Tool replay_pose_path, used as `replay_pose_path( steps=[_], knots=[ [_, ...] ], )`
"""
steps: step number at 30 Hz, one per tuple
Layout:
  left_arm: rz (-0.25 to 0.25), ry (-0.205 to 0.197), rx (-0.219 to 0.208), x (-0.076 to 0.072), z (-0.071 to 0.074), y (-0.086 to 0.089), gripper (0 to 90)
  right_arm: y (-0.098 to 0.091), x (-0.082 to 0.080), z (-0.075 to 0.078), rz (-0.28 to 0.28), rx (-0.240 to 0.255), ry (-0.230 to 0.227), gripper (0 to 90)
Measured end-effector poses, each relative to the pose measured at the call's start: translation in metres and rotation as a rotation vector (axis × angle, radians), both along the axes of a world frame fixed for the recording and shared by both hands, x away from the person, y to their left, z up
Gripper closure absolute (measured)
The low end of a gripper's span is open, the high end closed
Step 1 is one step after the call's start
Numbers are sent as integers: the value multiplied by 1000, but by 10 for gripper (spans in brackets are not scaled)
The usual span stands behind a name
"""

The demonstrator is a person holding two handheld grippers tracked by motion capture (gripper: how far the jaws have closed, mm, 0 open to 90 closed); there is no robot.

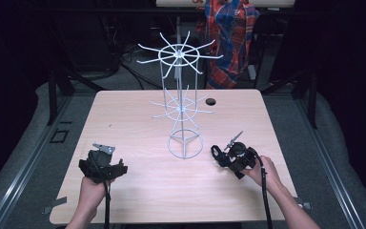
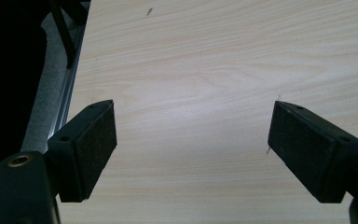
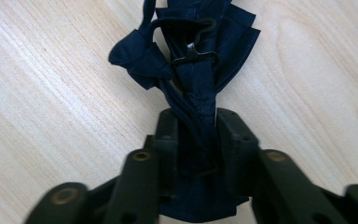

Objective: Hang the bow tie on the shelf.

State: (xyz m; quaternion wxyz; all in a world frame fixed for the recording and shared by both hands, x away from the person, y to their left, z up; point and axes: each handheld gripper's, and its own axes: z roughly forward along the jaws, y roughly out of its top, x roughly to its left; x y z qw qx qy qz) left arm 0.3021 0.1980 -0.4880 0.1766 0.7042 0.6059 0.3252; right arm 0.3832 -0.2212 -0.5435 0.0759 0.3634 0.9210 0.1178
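At the near edge of the bench (image 1: 138, 200) the person's two forearms come in, each hand holding a tool. The left tool (image 1: 101, 164) sits near the left front of the bench, low over the wood; in the left gripper view its jaws stand wide apart with only bare wood grain between the pads (image 2: 98, 140). The right tool (image 1: 226, 157) is at the right front, angled toward the middle, and its jaws are pinched narrow on a dark blue bow tie (image 3: 191, 60). In the right gripper view the folded cloth runs up from between the two jaws and fans out on the wood just beyond them, with a small black metal clip (image 3: 193, 55) and a hook-shaped loop lying on its band. In the high view the bow tie is a small dark shape just left of the right tool, seemingly resting on the bench, though it is too small there to be sure. Just beyond and between the two tools stands a white wire rack (image 1: 181, 100), its round base ring on the bench and two tiers of spoke-like hooks above. Further back a small dark hole (image 1: 211, 101) marks the bench top, and a red and blue plaid cloth (image 1: 228, 38) hangs behind the far edge.
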Motion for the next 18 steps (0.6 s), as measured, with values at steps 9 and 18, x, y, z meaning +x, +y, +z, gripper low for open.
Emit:
replay_pose_path(
  steps=[9,18],
  knots=[
    [3,4,-2,0,0,1,156,4,-4,10,11,-19,-46,742],
    [6,0,-3,0,0,1,156,3,-8,22,9,-15,-84,741]
  ],
)
